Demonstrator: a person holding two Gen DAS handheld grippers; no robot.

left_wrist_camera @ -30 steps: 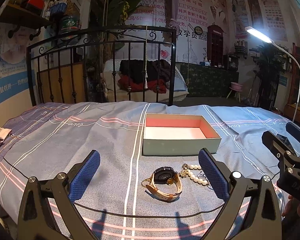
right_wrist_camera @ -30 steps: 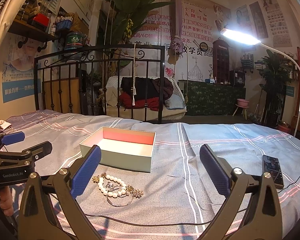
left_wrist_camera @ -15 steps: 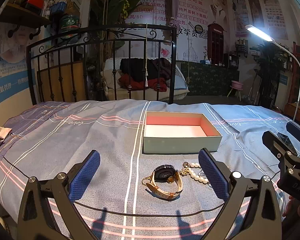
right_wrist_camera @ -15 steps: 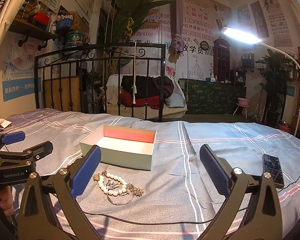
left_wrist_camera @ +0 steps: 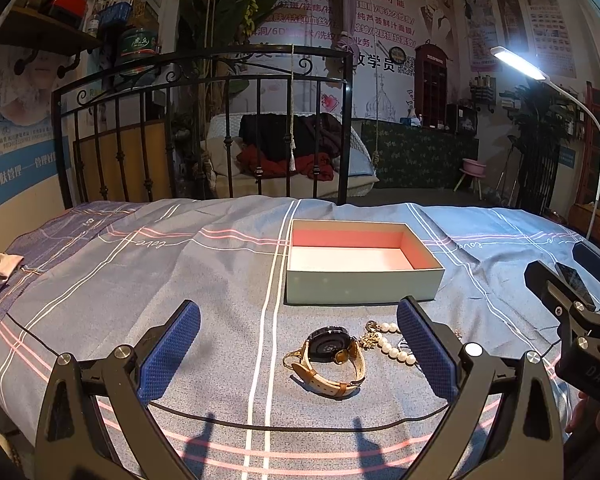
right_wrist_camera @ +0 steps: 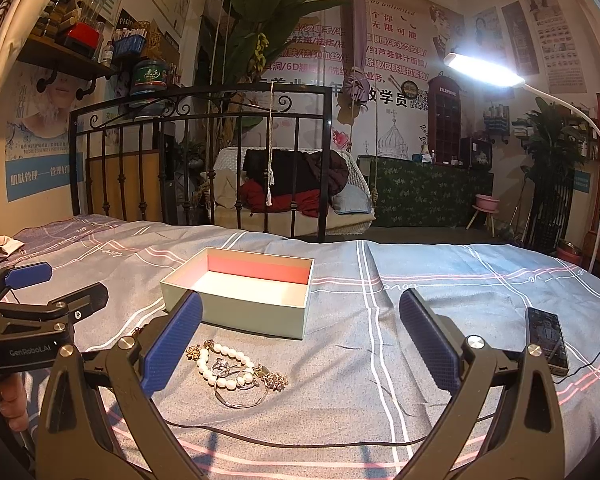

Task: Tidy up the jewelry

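Both tools, left tool [left_wrist_camera: 298, 354] and right tool [right_wrist_camera: 300, 346], gape wide above the bed [left_wrist_camera: 140, 280]. A watch [left_wrist_camera: 332, 354], pearl bracelet [right_wrist_camera: 220, 368] and possibly rings lie before an open box [left_wrist_camera: 360, 284].

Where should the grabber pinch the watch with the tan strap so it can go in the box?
Probably the tan leather strap loop of the black-faced wristwatch, coming from above. The watch lies on its side on the blue-grey striped bedsheet, strap standing as an open loop, so one finger could go inside and one outside. The left gripper is open, already framing it. The pale green open box sits just behind.
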